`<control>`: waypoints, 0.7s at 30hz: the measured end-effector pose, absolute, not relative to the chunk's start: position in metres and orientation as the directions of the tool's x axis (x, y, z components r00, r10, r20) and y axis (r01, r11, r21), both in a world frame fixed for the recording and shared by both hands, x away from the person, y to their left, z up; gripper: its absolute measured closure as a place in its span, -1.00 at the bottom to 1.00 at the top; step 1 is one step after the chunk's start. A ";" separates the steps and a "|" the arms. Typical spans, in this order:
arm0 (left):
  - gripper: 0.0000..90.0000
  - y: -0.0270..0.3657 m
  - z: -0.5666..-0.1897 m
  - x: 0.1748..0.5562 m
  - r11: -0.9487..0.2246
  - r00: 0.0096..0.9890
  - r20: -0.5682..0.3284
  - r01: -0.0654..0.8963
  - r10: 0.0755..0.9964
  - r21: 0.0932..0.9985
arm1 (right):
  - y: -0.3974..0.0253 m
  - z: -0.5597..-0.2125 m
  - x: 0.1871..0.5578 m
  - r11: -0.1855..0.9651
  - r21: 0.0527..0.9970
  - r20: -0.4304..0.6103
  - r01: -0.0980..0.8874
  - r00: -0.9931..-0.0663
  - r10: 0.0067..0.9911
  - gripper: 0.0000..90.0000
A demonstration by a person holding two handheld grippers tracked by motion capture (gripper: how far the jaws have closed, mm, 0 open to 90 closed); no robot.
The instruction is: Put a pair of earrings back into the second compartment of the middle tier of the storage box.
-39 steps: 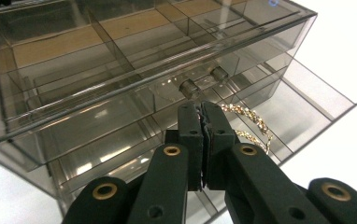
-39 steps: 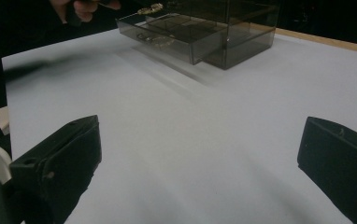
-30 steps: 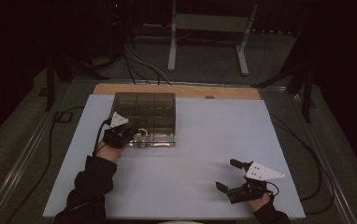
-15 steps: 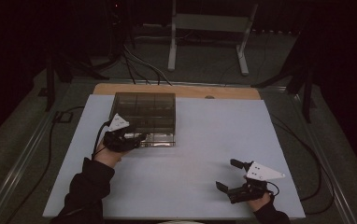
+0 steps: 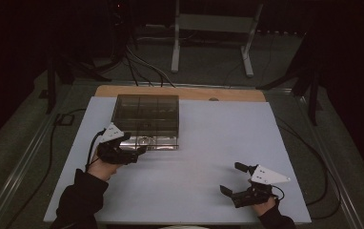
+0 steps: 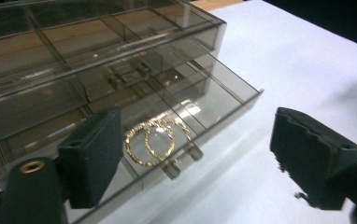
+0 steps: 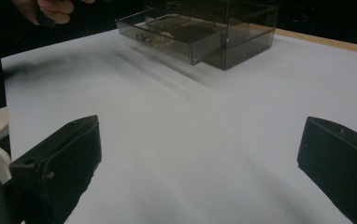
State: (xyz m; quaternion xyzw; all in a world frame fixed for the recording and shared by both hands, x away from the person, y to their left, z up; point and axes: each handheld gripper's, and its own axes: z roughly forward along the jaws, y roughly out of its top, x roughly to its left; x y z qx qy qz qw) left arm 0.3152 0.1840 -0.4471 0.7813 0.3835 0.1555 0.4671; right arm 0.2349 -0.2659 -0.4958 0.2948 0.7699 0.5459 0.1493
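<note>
Change: over the last second the left gripper (image 5: pixel 131 151) has drawn back toward the person, and the bottom drawer (image 6: pixel 204 105) of the smoky clear plastic organiser box (image 5: pixel 146 114) has come out with it; the drawer now stands well proud of the box front.
Left gripper state: jaws spread wide apart, holding nothing; in the left gripper view the drawer's small clear handle tab (image 6: pixel 182 161) lies between and just ahead of them, touching neither jaw.
Drawer contents: a pair of twisted gold hoop earrings (image 6: pixel 154 140) lies in the front compartment, just behind the handle tab and slightly toward the gripper's left jaw; the two hoops overlap.
Right gripper (image 5: pixel 239 183): jaws also wide apart and empty, hovering low over the white table top (image 7: pixel 190 135), with the box well ahead of it and to its left; it has hardly shifted.
Meaning for the work: opening looks done, since the earrings are now uncovered from above and within reach.
Next step, as I judge it: the left gripper would tip down over the drawer rim and close on one hoop; the thin, overlapping rings may slip or lift together.
</note>
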 end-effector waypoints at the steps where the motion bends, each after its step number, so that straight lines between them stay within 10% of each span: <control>1: -0.64 0.185 -0.447 0.313 -0.267 0.663 -0.119 0.451 0.739 0.852 | -0.266 -0.496 0.235 0.231 0.929 0.091 0.290 -0.782 0.617 -1.00; 21: -0.99 0.200 -0.469 0.279 -0.308 0.738 -0.146 0.442 0.659 0.843 | -0.265 -0.496 0.235 0.236 0.926 0.091 0.294 -0.781 0.618 -1.00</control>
